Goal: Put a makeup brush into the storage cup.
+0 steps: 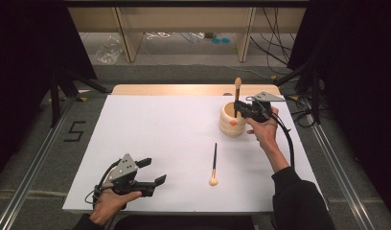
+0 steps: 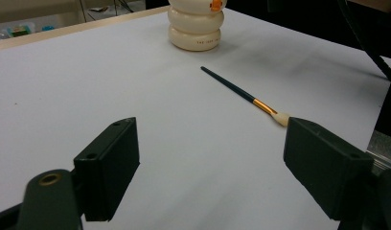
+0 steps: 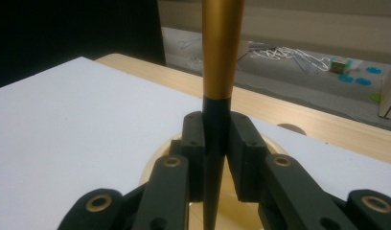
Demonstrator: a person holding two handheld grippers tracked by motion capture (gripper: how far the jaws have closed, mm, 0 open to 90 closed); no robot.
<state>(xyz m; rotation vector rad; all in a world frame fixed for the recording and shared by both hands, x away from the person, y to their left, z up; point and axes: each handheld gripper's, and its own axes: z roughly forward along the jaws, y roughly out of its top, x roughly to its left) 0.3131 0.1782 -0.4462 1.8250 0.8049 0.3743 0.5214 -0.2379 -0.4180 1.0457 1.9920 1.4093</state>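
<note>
Right gripper view: right claw (image 3: 216, 158) grips the brush (image 3: 217, 96) above the cup (image 1: 232, 120); lower it straight, then release. Left claw (image 1: 153, 171) rests wide.

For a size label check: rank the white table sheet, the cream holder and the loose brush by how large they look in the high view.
1. White table sheet, by far the largest.
2. Cream holder.
3. Loose brush: about as long as the holder is tall, perhaps longer, but far thinner, so it covers the least area.

This looks like a lab or recording studio. Black curtains (image 1: 356, 72) flank a white table (image 1: 160, 139), metal floor rails (image 1: 30, 163) run alongside, and loose cables (image 1: 275, 38) lie on the floor.
</note>
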